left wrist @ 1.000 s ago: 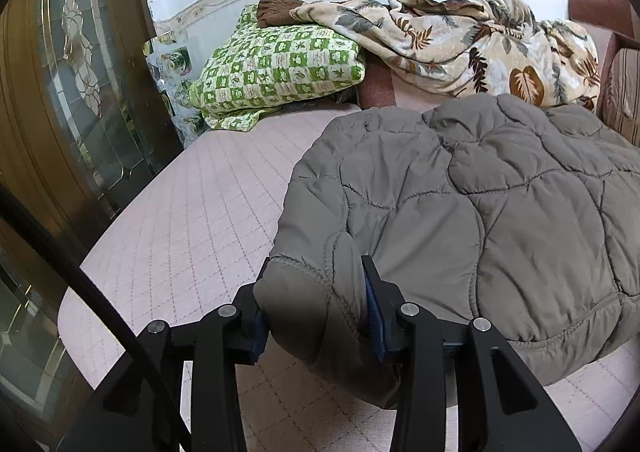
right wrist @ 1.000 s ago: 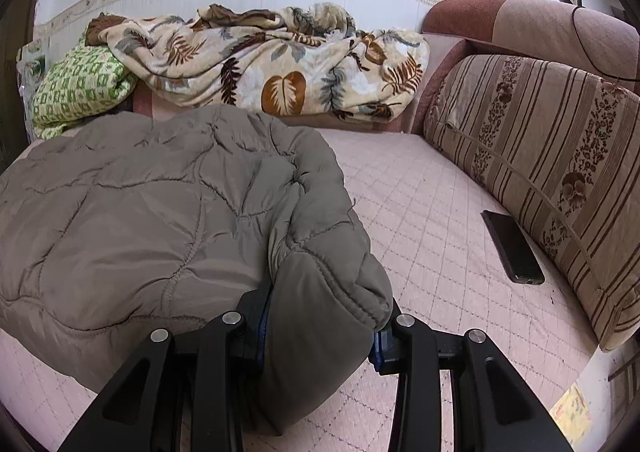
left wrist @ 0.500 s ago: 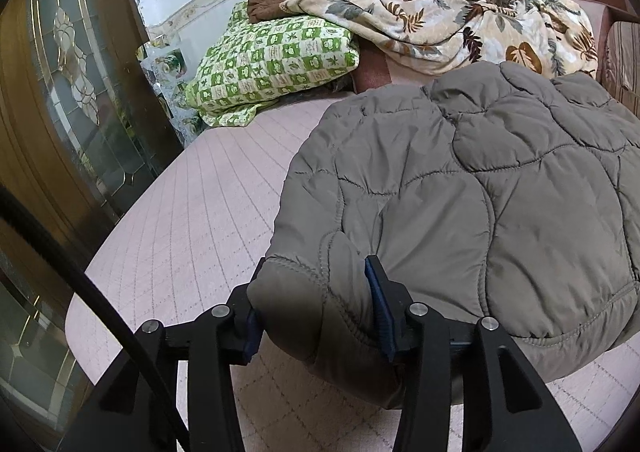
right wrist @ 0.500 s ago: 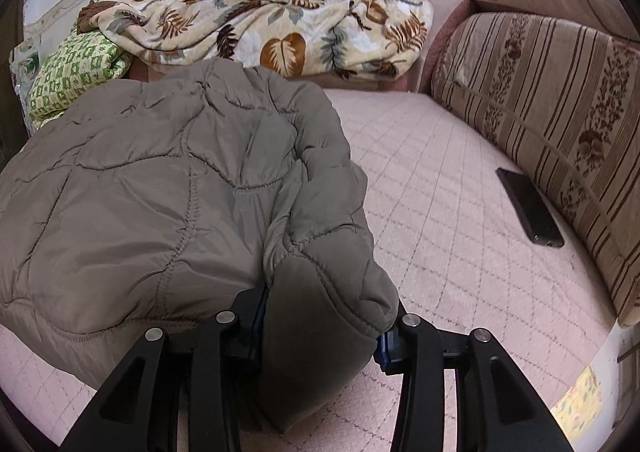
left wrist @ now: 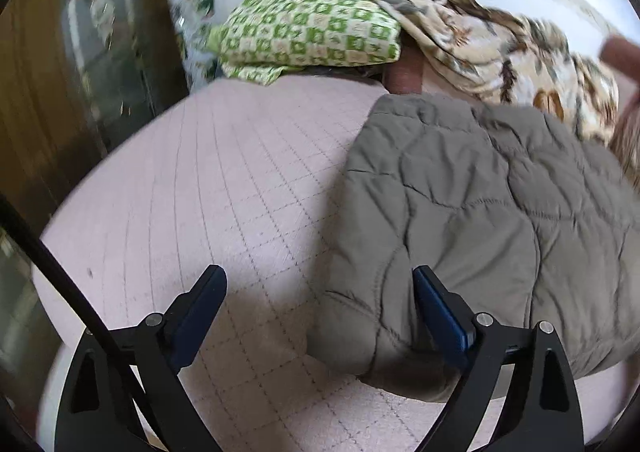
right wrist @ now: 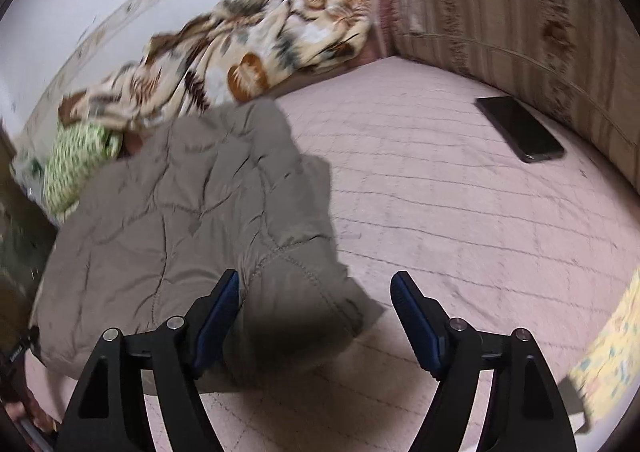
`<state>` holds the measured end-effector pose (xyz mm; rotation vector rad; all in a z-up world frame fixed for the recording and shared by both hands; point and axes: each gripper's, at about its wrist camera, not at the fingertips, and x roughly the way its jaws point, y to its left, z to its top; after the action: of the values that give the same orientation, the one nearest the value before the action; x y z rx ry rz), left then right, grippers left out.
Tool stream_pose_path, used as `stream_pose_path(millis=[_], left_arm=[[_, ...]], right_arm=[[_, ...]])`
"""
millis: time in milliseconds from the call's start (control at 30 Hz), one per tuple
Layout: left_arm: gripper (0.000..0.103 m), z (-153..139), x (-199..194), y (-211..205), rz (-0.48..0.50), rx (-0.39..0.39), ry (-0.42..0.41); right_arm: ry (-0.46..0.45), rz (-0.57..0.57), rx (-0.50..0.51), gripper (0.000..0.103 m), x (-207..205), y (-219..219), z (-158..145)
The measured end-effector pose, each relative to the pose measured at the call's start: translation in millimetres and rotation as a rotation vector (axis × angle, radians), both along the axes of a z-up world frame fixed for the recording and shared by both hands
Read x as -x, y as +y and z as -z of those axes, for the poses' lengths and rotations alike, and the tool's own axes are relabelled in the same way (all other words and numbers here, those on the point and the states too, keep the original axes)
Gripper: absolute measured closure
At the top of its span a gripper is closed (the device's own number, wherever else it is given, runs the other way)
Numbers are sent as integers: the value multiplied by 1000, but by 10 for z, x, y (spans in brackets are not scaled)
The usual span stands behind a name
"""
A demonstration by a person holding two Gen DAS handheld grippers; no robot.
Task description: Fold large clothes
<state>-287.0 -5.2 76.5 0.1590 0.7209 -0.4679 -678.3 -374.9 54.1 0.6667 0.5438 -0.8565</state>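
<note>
Nearest in each wrist view, the black hand-held grippers with blue pads are seen spread wide. The jaws of the left hand-held gripper [left wrist: 320, 312] have just been opening; its inner finger lies against the near left corner of the padded grey-brown quilted jacket [left wrist: 480, 219], but nothing is gripped. The jaws of the right hand-held gripper [right wrist: 314, 312] have just been opening as well; the jacket's near right corner lies partly between them, unclamped, with one pad close beside the fabric.

The jacket is laid on the pale pink quilted bed cover [left wrist: 208, 187] as a compact, thick bundle, so the fold in hand is judged to have been set down and released. How many folds are stacked cannot be told. What may be left is a final tidying or a further halving, if a smaller bundle is wanted.

Right of the jacket, well apart from it, a flat black phone [right wrist: 520, 127] is lying by the brown striped upholstered cushion [right wrist: 520, 11]. Beyond the jacket, a green-and-cream checked pillow [left wrist: 308, 35] and a crumpled cream blanket with a brown leaf print [right wrist: 256, 51] are heaped against the white wall.

No brand, label or legible writing is made out; both views are blurred.
</note>
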Motion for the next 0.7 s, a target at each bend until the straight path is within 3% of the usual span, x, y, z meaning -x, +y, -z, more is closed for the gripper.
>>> stream_pose_path(millis=[100, 200, 233, 300, 367, 433, 533, 633, 700], left_arm=[[9, -64, -54, 145, -44, 89, 36], [9, -174, -27, 277, -120, 134, -26], [10, -215, -22, 306, -130, 151, -43], [11, -296, 58, 324, -122, 182, -96], [13, -344, 139, 265, -66, 196, -126], [19, -335, 220, 144, 15, 180, -131], [23, -212, 215, -35, 110, 137, -65], [22, 155, -1, -243, 107, -28, 80], [22, 238, -113, -212, 93, 7, 179]], right_arm=[[11, 63, 58, 22, 141, 79, -97], [-12, 97, 152, 23, 212, 190, -256], [-22, 76, 189, 26, 181, 245, -316], [-62, 5, 216, 47, 104, 327, -384], [-70, -72, 205, 57, -47, 389, -386], [-28, -85, 171, 60, -169, 373, -311], [2, -50, 55, 60, -192, 172, -122], [-21, -34, -71, 60, -127, 8, 81], [-20, -49, -94, 60, -130, -10, 133]])
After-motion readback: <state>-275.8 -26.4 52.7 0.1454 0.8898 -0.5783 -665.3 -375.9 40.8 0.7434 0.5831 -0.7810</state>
